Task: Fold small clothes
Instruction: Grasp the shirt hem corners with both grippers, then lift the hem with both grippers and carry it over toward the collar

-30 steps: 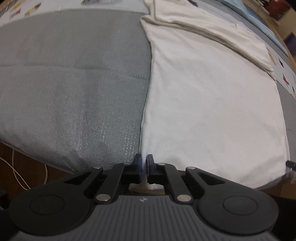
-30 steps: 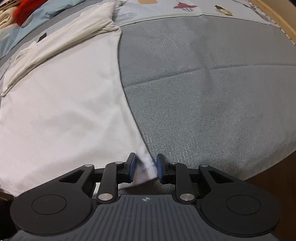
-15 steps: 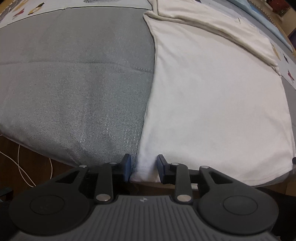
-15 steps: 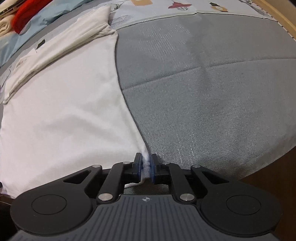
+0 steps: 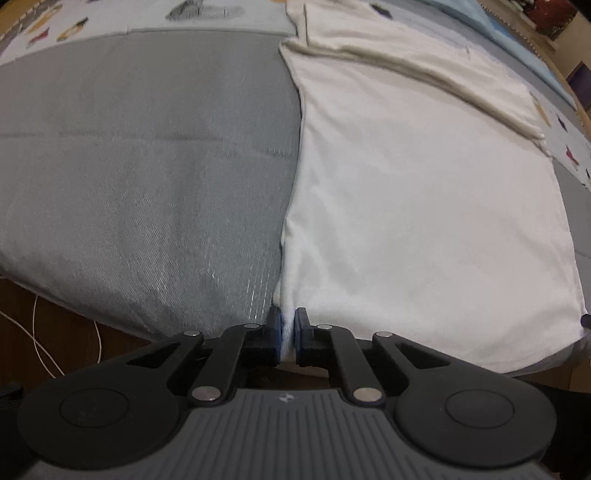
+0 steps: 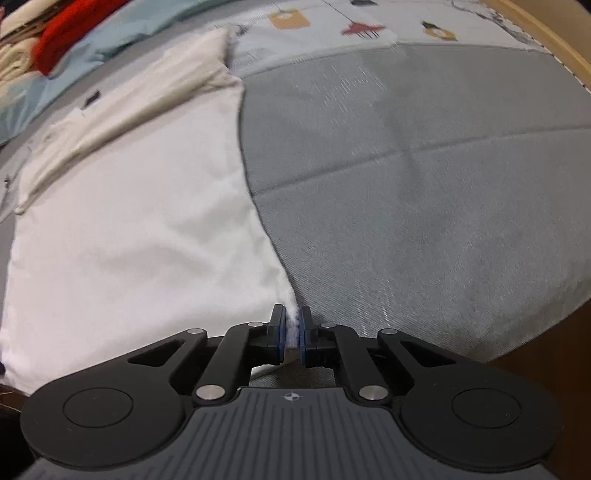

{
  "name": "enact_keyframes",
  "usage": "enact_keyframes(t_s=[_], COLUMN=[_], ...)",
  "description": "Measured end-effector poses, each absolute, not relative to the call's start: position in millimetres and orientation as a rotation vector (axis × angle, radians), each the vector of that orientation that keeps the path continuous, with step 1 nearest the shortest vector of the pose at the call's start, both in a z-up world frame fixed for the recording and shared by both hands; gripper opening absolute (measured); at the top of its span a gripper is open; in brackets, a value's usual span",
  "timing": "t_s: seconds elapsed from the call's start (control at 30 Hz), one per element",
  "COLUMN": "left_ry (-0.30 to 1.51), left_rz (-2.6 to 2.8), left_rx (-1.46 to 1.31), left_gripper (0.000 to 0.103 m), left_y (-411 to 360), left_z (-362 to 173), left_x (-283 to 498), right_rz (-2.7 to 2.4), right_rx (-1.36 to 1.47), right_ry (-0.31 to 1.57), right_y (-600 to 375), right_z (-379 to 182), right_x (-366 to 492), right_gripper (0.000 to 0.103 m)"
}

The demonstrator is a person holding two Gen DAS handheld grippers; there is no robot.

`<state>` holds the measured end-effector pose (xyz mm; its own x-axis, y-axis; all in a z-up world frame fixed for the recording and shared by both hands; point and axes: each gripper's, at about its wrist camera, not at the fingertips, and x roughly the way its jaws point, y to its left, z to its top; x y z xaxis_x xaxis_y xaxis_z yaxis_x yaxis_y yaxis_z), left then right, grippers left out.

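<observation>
A white garment (image 5: 424, 221) lies flat on the grey bedcover (image 5: 147, 166), its far part folded over into a cream band (image 5: 424, 66). My left gripper (image 5: 287, 332) is shut on the garment's near left corner, with white cloth pinched between the blue pads. In the right wrist view the same garment (image 6: 140, 229) fills the left side, the grey cover (image 6: 424, 184) the right. My right gripper (image 6: 294, 332) has the near right corner between its pads. Its jaws are closing, and they press on the cloth.
The bed's near edge runs just beyond both grippers, with dark floor below and a white cable (image 5: 37, 332) at the left. A red cloth (image 6: 70, 33) and a light blue blanket (image 6: 122, 40) lie at the far side. A wooden rim (image 6: 546, 33) borders the far right.
The left jaws, shut beside the hem a second ago, opened around the corner and have closed on it. The right jaws narrowed from a clear gap onto the other corner.
</observation>
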<state>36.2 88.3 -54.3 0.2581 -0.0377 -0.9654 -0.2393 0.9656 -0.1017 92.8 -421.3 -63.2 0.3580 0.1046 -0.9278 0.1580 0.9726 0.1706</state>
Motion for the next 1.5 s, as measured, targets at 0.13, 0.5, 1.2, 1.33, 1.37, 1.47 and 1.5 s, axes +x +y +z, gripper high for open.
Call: enact_keyframes(t_s=[0.13, 0.5, 1.2, 1.33, 1.37, 1.47, 1.5], left_ry=[1.325, 1.274, 1.222, 1.153, 1.140, 1.093, 1.078], left_rz=[0.129, 0.129, 0.117, 0.091, 0.081, 0.057, 0.051], left_rx=[-0.212, -0.249, -0.225, -0.248, -0.251, -0.248, -0.247], left_gripper=[0.010, 0.007, 0.006, 0.006, 0.006, 0.006, 0.006], left_y=[82.2, 85.8, 79.7, 81.8, 82.2, 82.4, 83.6], left_z=[-59.6, -53.1, -44.4, -21.1, -13.2, 13.3, 21.6], left_x=[38.1, 36.6, 32.9, 29.8, 29.6, 26.5, 24.0], right_rz=[-0.027, -0.010, 0.012, 0.072, 0.086, 0.110, 0.114], right_rx=[0.206, 0.229, 0.271, 0.328, 0.335, 0.391, 0.411], right_ry=[1.238, 1.181, 1.105, 0.966, 0.940, 0.858, 0.836], right_y=[-414.0, -416.6, -417.1, -421.3, -423.9, -433.8, -437.8], right_z=[-68.3, -57.1, -41.9, -11.3, -3.4, 22.2, 30.6], right_x=[93.2, 88.8, 86.2, 73.2, 71.4, 62.6, 60.3], right_gripper=[0.013, 0.007, 0.007, 0.006, 0.006, 0.006, 0.006])
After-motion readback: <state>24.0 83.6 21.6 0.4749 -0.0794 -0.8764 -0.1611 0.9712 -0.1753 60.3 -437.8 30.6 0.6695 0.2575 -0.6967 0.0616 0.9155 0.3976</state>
